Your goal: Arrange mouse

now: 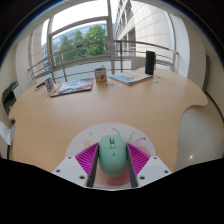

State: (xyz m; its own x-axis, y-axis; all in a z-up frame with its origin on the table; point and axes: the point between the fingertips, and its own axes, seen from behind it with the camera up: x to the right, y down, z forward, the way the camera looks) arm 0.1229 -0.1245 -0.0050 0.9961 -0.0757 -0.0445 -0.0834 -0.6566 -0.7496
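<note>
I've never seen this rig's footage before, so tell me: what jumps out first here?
A pale green mouse sits between the gripper's pink-padded fingers, which seem to press its sides. Beyond it spreads a bare stretch of the wooden table, with magazines, a small cup and a dark upright device along its far edge by the windows.

The mouse [113,155] was pale mint green, smooth and oval. It sat between the 2 fingers of the gripper [113,160], lengthwise along them, above the wooden table [60,125].
</note>
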